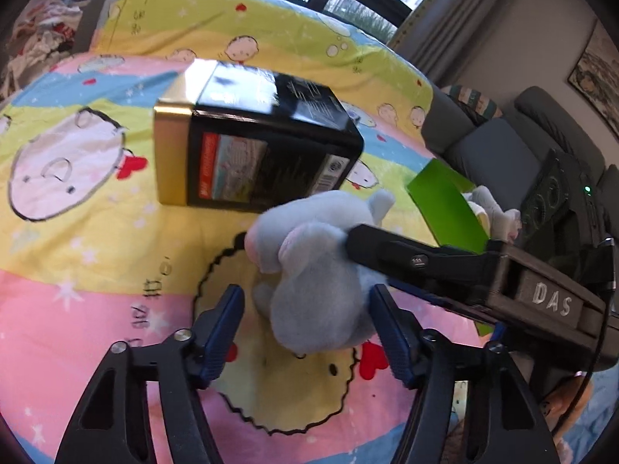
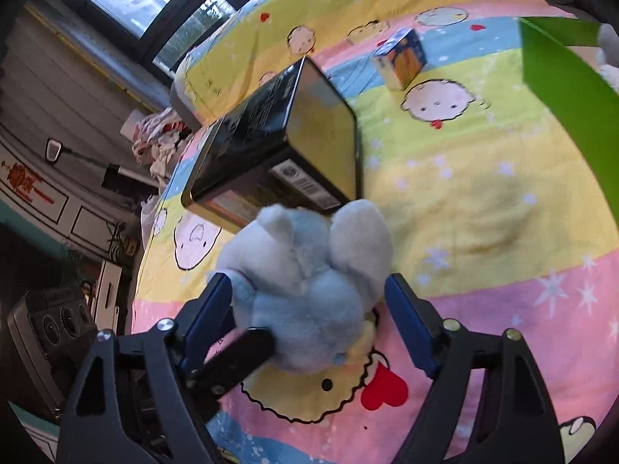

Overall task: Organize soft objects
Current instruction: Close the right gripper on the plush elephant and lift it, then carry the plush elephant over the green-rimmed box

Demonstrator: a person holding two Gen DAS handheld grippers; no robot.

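Black gripper arms with blue pads fill the bottom of both wrist views. Everything is placed here relative to the black and gold tin box point(image 1: 255, 143) lying on its side.

Beneath the tin spreads a cartoon bedsheet point(image 1: 96, 255) in pink, yellow and blue stripes, printed with round faces, red hearts and stars. Off to the right of the tin, well apart, stands a green bin point(image 1: 445, 208), with another pale plush toy point(image 1: 491, 208) showing at its edge. Beyond the tin in the right wrist view sits a small blue and orange carton point(image 2: 402, 58).

Just in front of the tin, touching or nearly so, sits a grey-blue plush toy point(image 1: 313, 270) on the sheet. The left gripper point(image 1: 305, 328) stands spread around it, right pad against the fur, left pad clear. The right gripper point(image 2: 305, 317) also straddles it, spread, the left pad at the fur, not squeezing.

Judging by this, sorting is partway: one plush seems already binned, this one remains on the bed, not yet gripped.

Readable writing: "DAS" on the right gripper's body. The tin's label is too blurred to read.
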